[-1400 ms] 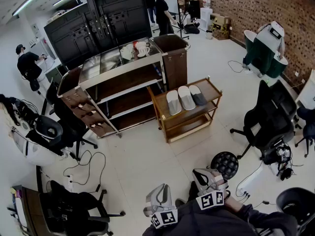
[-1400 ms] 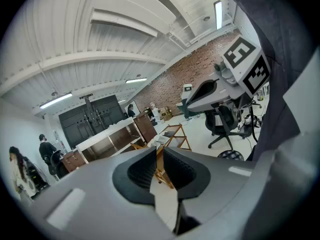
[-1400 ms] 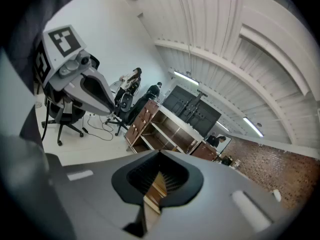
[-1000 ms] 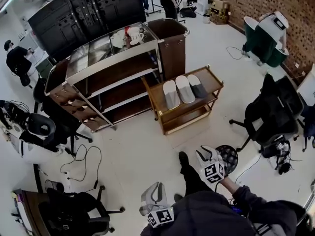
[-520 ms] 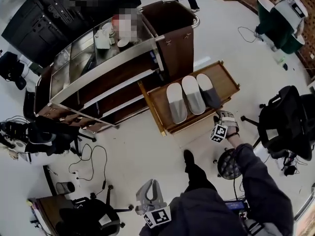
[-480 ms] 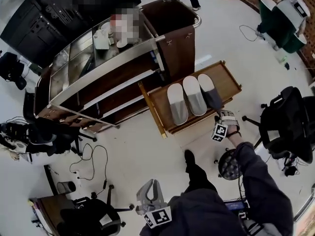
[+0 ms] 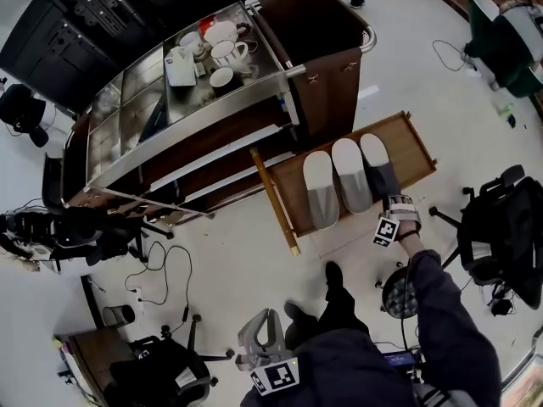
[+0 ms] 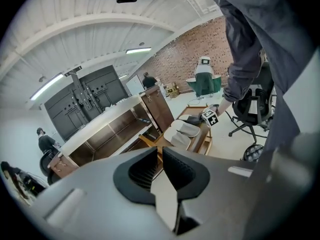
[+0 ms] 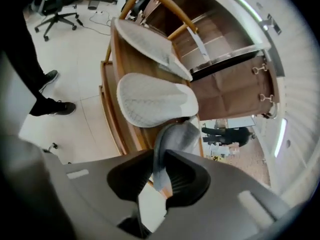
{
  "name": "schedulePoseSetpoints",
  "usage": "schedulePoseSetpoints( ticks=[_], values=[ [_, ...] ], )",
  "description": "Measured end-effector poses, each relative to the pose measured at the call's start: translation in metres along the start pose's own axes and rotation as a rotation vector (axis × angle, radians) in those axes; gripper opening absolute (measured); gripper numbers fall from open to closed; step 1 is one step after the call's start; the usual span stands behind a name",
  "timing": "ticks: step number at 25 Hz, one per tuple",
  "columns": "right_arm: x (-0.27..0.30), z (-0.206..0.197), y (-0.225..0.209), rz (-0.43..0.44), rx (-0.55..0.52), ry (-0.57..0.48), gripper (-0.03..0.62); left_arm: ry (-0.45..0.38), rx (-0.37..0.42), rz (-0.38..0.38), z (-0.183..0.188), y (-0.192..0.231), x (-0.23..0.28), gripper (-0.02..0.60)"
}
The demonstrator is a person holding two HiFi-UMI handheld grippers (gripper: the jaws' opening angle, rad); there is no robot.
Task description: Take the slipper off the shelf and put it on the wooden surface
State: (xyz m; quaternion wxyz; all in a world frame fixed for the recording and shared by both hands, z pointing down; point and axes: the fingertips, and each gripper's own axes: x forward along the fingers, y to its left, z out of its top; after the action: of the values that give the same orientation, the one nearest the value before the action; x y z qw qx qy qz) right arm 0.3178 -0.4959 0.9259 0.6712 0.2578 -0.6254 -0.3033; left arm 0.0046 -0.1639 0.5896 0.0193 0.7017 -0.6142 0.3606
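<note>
So far, hardly begun. Not lifted yet: shows the grey slipper [image 7: 379, 170] flat on top of the wooden shelf [image 7: 416, 147], at its right end, heel toward the near edge, just beside two white slippers [image 7: 351, 175] that fill the middle and the left part.

Has the right gripper [image 7: 396, 203] at that heel. Closing its fingers [image 9: 187, 176] at this moment, with the thin heel rim of the grey slipper between them and, to judge from the right gripper view, already pinched. Keeps the left gripper [image 7: 265, 320] low, close to the body and well apart from the shelf, its fingers [image 8: 185, 171] pressed nearly together with nothing between.

Done, then: the approach and most of the grasp. Left to do: finish the pinch, raise the slipper clear of the shelf, carry it and lay it on the wooden surface. Cannot tell the intended surface from these pictures; possibly one of the brown boards of the big cart [image 7: 327, 83] behind the shelf, but only a guess. Probably needs a firm hold on such a soft rim, likely to fold or slide out during the lift.
</note>
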Motion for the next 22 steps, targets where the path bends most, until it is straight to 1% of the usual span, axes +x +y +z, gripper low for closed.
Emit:
schedulePoseSetpoints(
  ticks=[2,5,8,10,13,17,19,22],
  values=[
    [-0.022,0.000,-0.022,-0.051,0.057,-0.028,0.063,-0.028,-0.015,-0.002,-0.003,0.004,0.002,0.049],
    [-0.073,0.010,-0.053,-0.113,0.145,-0.078,0.057,-0.092,-0.027,-0.009,-0.007,0.013,-0.002,0.048],
    [-0.138,0.027,-0.065,-0.170,0.169,-0.122,0.057,-0.153,-0.032,-0.014,-0.013,0.027,-0.022,0.046],
    [-0.185,0.048,-0.070,-0.215,0.173,-0.159,0.055,-0.191,-0.031,-0.011,-0.022,0.042,-0.038,0.046],
    [-0.249,0.099,-0.077,-0.274,0.170,-0.240,0.055,-0.230,-0.029,0.003,-0.046,0.068,-0.060,0.046],
    [-0.313,0.184,-0.081,-0.313,0.150,-0.360,0.055,-0.226,-0.027,0.023,-0.091,0.096,-0.087,0.046],
    [-0.327,0.228,-0.093,-0.323,0.142,-0.409,0.055,-0.209,-0.027,0.039,-0.112,0.109,-0.095,0.046],
    [-0.325,0.287,-0.113,-0.320,0.109,-0.455,0.055,-0.178,-0.052,0.063,-0.137,0.127,-0.102,0.046]
  ],
)
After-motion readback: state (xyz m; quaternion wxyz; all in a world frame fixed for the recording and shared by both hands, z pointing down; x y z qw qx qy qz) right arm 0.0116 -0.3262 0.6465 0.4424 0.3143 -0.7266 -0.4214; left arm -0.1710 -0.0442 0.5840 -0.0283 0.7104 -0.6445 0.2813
